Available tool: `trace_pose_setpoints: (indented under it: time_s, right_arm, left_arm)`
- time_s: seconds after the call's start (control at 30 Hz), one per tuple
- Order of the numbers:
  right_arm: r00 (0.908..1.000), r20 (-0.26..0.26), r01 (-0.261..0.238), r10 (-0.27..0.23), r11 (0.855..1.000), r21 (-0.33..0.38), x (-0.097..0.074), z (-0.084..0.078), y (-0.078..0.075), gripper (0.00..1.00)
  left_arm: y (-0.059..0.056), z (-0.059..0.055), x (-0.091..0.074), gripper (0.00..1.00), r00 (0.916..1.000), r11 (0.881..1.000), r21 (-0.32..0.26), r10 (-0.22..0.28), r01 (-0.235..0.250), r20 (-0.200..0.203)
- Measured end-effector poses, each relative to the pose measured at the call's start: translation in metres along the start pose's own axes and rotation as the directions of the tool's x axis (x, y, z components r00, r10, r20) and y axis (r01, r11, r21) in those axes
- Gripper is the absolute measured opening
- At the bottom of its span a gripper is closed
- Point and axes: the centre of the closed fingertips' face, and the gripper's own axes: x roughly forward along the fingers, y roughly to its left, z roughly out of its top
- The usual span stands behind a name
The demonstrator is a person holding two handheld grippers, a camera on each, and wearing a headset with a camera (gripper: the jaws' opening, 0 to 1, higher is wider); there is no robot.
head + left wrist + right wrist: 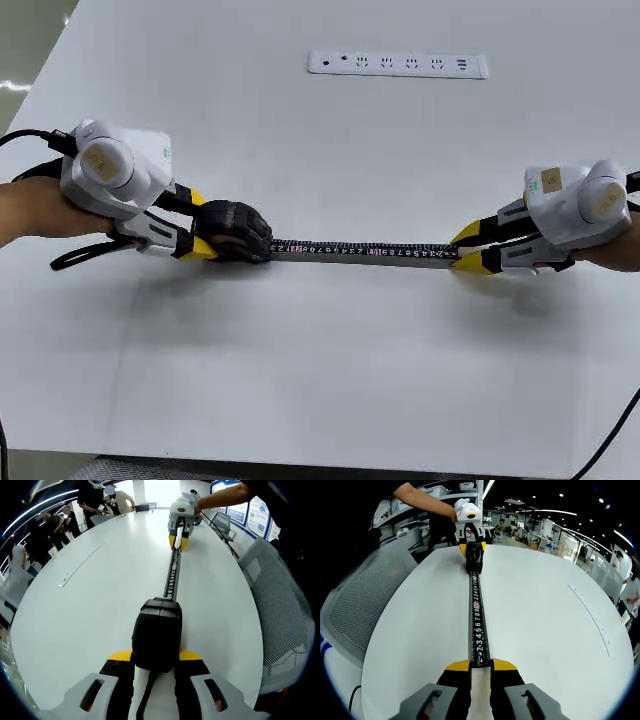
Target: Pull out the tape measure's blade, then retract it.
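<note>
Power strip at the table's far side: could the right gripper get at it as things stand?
Probably not freely: the right gripper is shut on the tape measure's blade. Nothing stands on the table between it and the power strip.

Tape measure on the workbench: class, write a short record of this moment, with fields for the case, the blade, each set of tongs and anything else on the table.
case: black, on the white table, held by the left tongs
blade: pulled out, stretched straight from the case to the right tongs
left tongs: shut on the case
right tongs: shut on the blade's free end
also on table: white power strip at the far side, apart from the tape
task stage: blade out, not yet retracted
</note>
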Motion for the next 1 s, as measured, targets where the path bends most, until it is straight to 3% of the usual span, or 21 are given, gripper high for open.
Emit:
trace_pose_setpoints:
  time_s: [0.53, 0.73, 0.9, 1.0]
  right_arm:
    - [0.9987, -0.051, -0.005, 0.004, 1.0, -0.027, 0.0009, -0.0005, -0.001, 0.13]
    - [0.9975, -0.071, -0.003, 0.001, 1.0, -0.028, 0.0002, -0.0039, 0.0, 0.18]
    - [0.9976, -0.068, 0.007, -0.008, 1.0, -0.014, -0.0041, -0.0049, -0.0004, 0.22]
    - [0.9977, -0.067, 0.014, -0.014, 1.0, -0.011, -0.0065, -0.0041, 0.0006, 0.25]
  left_arm:
    - [-0.0007, -0.0002, 0.0013, 0.27, 0.9999, 1.0, -0.001, -0.011, 0.011, -0.011]
    - [0.0013, -0.0023, -0.001, 0.29, 0.9998, 1.0, -0.003, 0.002, -0.002, -0.019]
    - [0.0002, -0.0059, -0.0033, 0.39, 0.9995, 1.0, -0.023, 0.007, -0.008, -0.029]
    - [-0.0021, -0.0065, -0.0049, 0.4, 0.9996, 0.999, -0.03, 0.011, -0.011, -0.026]
